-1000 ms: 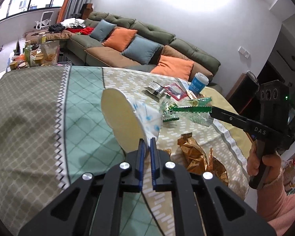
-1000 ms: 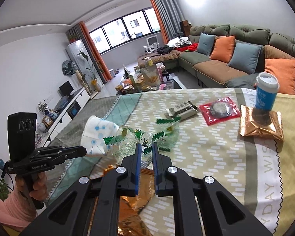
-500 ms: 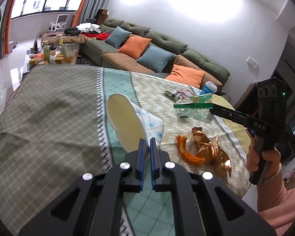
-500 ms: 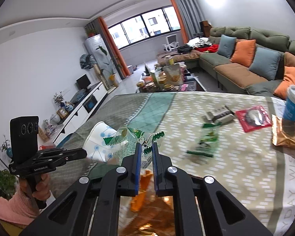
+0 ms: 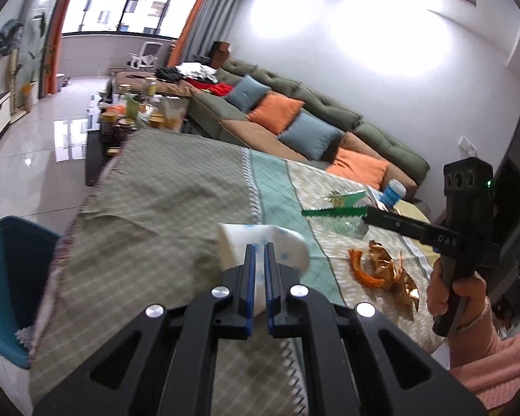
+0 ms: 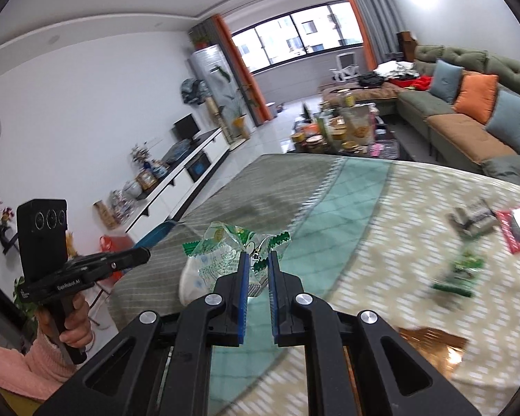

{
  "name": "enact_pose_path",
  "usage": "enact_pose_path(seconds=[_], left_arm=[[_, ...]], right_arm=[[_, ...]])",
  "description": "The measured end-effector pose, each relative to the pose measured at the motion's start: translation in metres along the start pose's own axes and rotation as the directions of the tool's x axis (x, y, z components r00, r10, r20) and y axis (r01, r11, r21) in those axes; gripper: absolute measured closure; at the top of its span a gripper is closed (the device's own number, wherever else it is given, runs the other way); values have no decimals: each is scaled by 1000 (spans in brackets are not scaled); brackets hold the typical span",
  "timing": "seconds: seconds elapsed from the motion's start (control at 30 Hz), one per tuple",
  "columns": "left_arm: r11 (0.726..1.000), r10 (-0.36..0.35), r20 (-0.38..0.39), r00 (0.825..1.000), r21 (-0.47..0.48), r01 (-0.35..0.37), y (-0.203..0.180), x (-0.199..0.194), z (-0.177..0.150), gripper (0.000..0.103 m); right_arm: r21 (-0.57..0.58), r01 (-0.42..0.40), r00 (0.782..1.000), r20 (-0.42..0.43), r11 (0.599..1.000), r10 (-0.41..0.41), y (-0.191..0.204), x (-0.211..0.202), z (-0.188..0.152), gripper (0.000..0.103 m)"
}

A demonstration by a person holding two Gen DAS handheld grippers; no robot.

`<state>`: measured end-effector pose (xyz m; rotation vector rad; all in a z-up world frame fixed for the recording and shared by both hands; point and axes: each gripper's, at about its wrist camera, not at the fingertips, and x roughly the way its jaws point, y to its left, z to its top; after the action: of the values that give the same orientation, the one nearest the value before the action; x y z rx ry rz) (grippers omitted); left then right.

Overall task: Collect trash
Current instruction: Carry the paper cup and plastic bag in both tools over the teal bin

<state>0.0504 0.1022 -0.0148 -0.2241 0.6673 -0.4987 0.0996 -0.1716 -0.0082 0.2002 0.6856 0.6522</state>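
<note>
My left gripper (image 5: 258, 246) is shut on the rim of a white paper cup (image 5: 287, 242) with blue dots, held above the tablecloth. In the right wrist view the same cup (image 6: 190, 277) hangs at the left gripper's (image 6: 144, 254) tip. My right gripper (image 6: 258, 256) is shut on a clear plastic wrapper (image 6: 225, 246) with green edges. From the left wrist view the right gripper (image 5: 365, 213) carries that wrapper (image 5: 336, 211) to the right of the cup. A blue bin (image 5: 10, 277) stands on the floor below the table's left edge; only its rim (image 6: 156, 234) shows in the right wrist view.
On the table (image 5: 163, 215) lie a crumpled gold foil wrapper (image 5: 391, 270), an orange peel (image 5: 358, 270) and a blue cup (image 5: 393, 192). The right wrist view shows a green wrapper (image 6: 461, 274), a silver packet (image 6: 473, 216) and a red packet (image 6: 518, 228). A sofa stands behind.
Both grippers have swung left across the table with the cup and the wrapper still in them. The blue bin has come into view at the table's left edge.
</note>
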Motion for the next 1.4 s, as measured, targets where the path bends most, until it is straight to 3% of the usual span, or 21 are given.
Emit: enact_pose_path(seconds=[0.2,0.3,0.4,0.47,0.57,0.7,0.77,0.93,1.07,1.23,1.4], left_arm=[[998,-15,-12,1000,-54,14,22,-8,-10,96],[997,-58,-50,997,-62,55,22,7,-18,77],[993,-104,-95,990,-62,98,19,29,-22,73],[992,-116,-114,987,-68,109,17,40,-23,65],[989,-143,-128,981,-68,135,15,55,-22,65],[983,-176,-152,973,-85,164,13,69,-21,69],[982,-180,-153,972,-79,170,12,70,-20,94],[983,-176,-123,977,-67,169,10,61,-21,96],[990,-130,-83,988,-60,125,16,40,-19,97],[997,-10,-22,1000,-77,8,43,0,-15,97],[986,122,38,992,-118,-117,77,-41,-12,96]], right_arm=[[-20,-12,1000,-22,1000,12,14,21,2,92],[-8,-1,999,-32,1000,0,13,24,1,92],[-1,10,999,-43,1000,-10,13,27,0,92],[-1,16,999,-49,1000,-16,15,29,-2,92],[-2,22,998,-55,1000,-22,16,31,-2,92],[-3,24,998,-58,1000,-24,17,33,-3,92],[-2,21,998,-58,1000,-21,18,33,-3,92],[-9,8,998,-57,1000,-9,21,39,-1,92],[-7,-34,998,-50,999,33,28,46,7,92],[-20,-119,992,-40,993,118,48,60,23,92],[-39,-213,975,-67,976,210,76,91,36,92]])
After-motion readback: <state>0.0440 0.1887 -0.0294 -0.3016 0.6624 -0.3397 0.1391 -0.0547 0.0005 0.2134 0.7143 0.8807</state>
